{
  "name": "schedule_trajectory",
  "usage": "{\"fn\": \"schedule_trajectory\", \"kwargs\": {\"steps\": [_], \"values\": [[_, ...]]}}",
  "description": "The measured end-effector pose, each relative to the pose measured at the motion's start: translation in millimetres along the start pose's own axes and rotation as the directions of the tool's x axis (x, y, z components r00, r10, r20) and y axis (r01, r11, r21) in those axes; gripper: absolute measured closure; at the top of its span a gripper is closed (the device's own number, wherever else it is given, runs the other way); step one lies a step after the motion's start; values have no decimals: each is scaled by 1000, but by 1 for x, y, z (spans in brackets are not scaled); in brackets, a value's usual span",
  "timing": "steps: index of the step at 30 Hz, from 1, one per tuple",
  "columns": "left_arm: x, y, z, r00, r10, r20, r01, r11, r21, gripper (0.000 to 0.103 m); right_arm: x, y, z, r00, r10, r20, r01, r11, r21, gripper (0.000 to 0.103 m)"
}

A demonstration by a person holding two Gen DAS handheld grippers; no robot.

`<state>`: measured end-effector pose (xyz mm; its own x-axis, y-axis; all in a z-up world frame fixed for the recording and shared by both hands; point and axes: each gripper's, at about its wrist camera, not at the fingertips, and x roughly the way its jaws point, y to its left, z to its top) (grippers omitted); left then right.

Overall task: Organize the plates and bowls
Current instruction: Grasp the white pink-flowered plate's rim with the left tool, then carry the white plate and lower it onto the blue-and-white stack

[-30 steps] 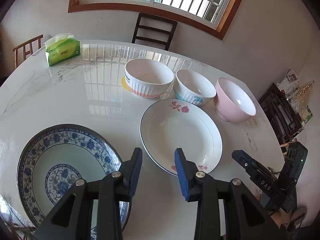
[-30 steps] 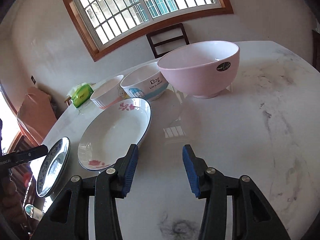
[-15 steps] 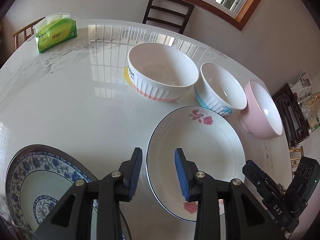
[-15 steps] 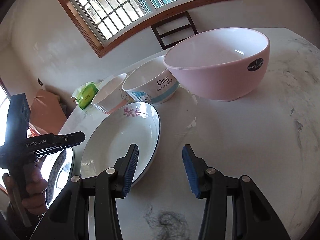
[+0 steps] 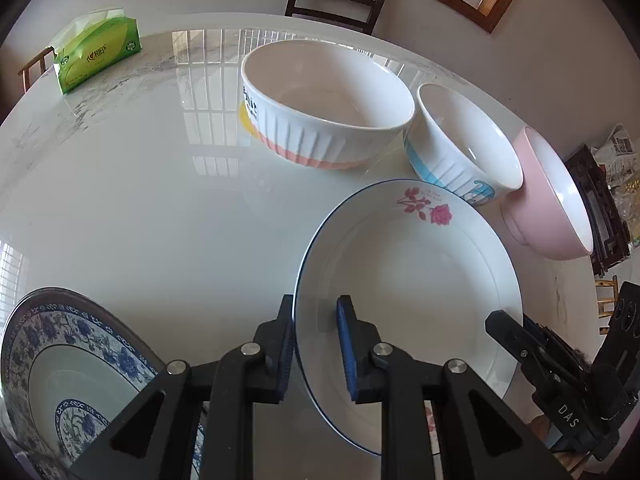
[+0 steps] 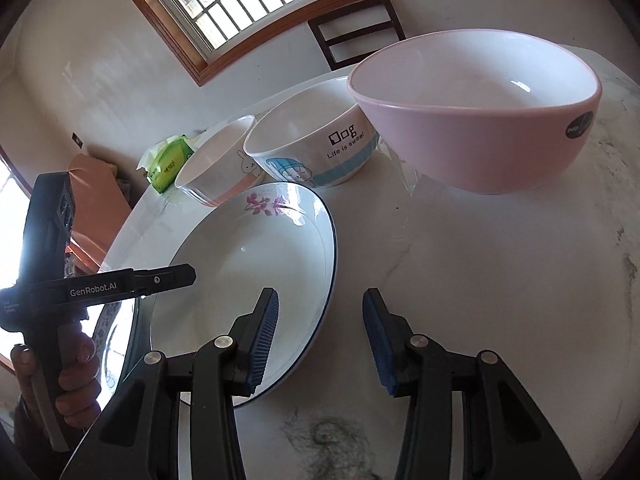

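On the far left of the marble table [image 5: 132, 200] sits the green tissue pack [image 5: 98, 54], well apart from the crockery, so it plays no part in what I'm sorting. Nearer me on the left lies the blue-patterned plate [image 5: 76, 364], flat and untouched; I judge it the likely base for a stack of plates. My left tongs [image 5: 314, 344] are spread, one finger outside and one inside the near-left rim of the rose plate [image 5: 404, 280], straddling the edge without pinching it yet, which seems the sensible way to lift a shallow plate that offers nothing else to hold. Behind that plate the bowls stand in a row: the ribbed bowl [image 5: 324, 104] with its peach band, then the blue-striped bowl [image 5: 464, 144] just beside it, then the pink bowl [image 5: 548, 200] at the right end, close to its neighbour, though I cannot tell whether they touch. Lined up like that, they look ready to be nested by size. My right tongs [image 6: 320, 338] are also spread and hold nothing; their left finger hangs over the right rim of the rose plate [image 6: 248, 276] and the other over bare table, perhaps to steady the far side, with the pink bowl [image 6: 480, 128] just ahead.
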<state>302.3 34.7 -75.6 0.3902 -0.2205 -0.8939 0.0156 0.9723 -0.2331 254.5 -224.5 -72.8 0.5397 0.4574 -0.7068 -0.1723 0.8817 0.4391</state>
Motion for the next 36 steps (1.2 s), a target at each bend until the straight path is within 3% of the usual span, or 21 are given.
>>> {"fn": "schedule_trajectory", "kwargs": {"steps": [2,3,6,21,28,36], "values": [[0,-1,-2,1000,10,2,-10,1000,-7,83,2,1,1,1000,-4,-11,4,1000,-10,70],[-1,-1,-4,1000,15,4,-15,1000,-15,83,5,3,1,1000,-3,-24,2,1000,-19,84],[-8,-3,-14,1000,14,4,-13,999,-49,84,6,6,1,999,-29,-32,28,999,-44,87],[-85,-12,-87,993,-4,116,15,995,-95,86,-57,20,-32,999,-1,48,4,998,-63,89],[-118,18,-130,991,19,136,4,986,-165,85,-76,50,-53,998,53,39,-50,995,-85,89],[-145,69,-161,986,71,149,-31,966,-256,85,-60,99,-67,993,117,-29,-120,981,-151,89]]}}
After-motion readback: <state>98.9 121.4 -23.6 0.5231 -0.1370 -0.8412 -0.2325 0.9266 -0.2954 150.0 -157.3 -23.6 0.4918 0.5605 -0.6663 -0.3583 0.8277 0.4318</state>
